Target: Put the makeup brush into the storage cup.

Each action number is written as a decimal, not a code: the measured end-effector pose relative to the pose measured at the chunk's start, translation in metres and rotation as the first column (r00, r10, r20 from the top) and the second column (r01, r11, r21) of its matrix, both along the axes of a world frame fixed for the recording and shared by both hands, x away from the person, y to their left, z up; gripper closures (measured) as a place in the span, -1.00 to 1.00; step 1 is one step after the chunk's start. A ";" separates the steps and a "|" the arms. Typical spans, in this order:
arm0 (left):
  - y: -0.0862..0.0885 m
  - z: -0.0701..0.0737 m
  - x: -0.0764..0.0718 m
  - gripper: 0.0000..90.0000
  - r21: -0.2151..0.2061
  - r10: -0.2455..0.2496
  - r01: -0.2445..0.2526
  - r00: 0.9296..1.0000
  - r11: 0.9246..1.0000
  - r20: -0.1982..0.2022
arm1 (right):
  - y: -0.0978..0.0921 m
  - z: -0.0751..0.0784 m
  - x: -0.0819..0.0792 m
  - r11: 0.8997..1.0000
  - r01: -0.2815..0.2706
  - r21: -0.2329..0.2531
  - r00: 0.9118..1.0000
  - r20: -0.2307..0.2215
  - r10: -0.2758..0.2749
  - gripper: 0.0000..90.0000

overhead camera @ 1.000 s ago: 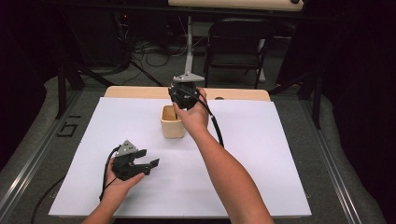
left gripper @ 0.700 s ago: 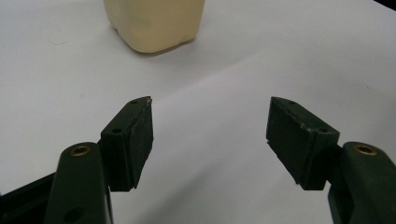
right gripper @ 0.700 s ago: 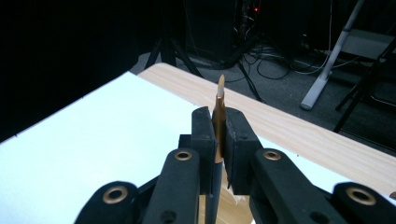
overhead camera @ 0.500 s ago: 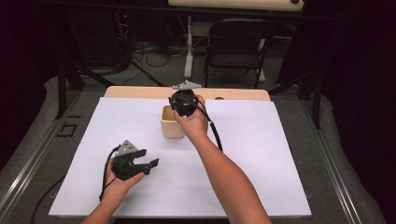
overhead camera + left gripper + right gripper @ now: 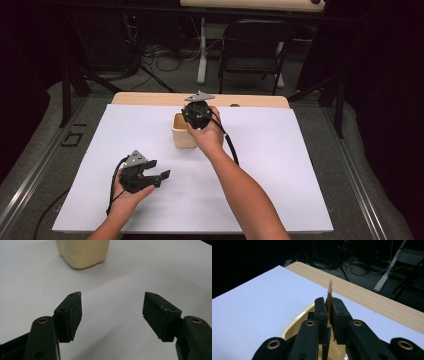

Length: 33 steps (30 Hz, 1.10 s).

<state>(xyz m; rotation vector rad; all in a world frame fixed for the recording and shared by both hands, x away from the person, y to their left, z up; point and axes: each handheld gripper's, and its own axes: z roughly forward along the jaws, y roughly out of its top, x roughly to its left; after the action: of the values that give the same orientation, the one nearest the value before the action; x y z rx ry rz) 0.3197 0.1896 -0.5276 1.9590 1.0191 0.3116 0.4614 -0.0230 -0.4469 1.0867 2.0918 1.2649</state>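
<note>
— What do you hold now?

— In my right gripper [image 5: 329, 315] I pinch a thin flat strip [image 5: 329, 293], tan and pale at the tip. It looks like wood, but I cannot tell for sure. The two jaws are pressed on it, and it stands up between them. Under it is the cream container [image 5: 295, 328], with its opening just below the jaws. In the high view my right gripper [image 5: 196, 114] is over the far right edge of that container [image 5: 181, 134].

— And your other tool?

— My left gripper [image 5: 112, 307] has its jaws spread wide with nothing between them. It is low over the white sheet [image 5: 140, 270] and looks toward the container [image 5: 82, 252]. In the high view it [image 5: 150, 176] is near my side of the table, well apart from the container.

— How is the surface?

— A white sheet [image 5: 280, 165] covers almost all the table. Only a wooden strip of the tabletop [image 5: 260, 101] shows at the far edge. Around the container the sheet is bare on all sides.

— And the room?

— Dark. Beyond the table there is a black chair [image 5: 254, 50], a grey floor with cables [image 5: 160, 62], and a white leg of a desk [image 5: 202, 50].
</note>
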 end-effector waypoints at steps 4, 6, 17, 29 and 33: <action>0.000 0.000 0.000 -0.28 0.001 -0.001 0.001 1.000 1.000 0.001 | -0.001 -0.001 0.000 1.000 -0.002 -0.004 1.000 0.003 0.002 0.87; 0.000 0.000 0.000 -0.28 0.001 -0.001 0.001 1.000 1.000 0.001 | -0.001 -0.002 0.000 1.000 -0.001 -0.003 1.000 0.000 0.001 0.87; 0.000 0.000 0.000 -0.28 -0.001 -0.001 0.001 1.000 1.000 0.002 | -0.001 -0.006 -0.001 1.000 -0.002 -0.008 1.000 -0.012 0.002 0.87; 0.000 0.000 0.000 -0.28 0.000 -0.001 0.001 1.000 1.000 0.002 | -0.001 -0.009 -0.001 1.000 -0.011 -0.022 1.000 -0.015 0.010 0.87; 0.000 0.000 0.000 -0.28 0.000 -0.001 0.001 1.000 1.000 0.001 | -0.001 -0.009 -0.001 1.000 -0.009 -0.021 1.000 -0.018 0.008 0.87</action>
<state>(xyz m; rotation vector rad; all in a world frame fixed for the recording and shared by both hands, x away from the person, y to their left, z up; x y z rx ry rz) 0.3198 0.1897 -0.5276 1.9592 1.0171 0.3116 0.4601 -0.0245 -0.4561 1.0849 2.1207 1.2385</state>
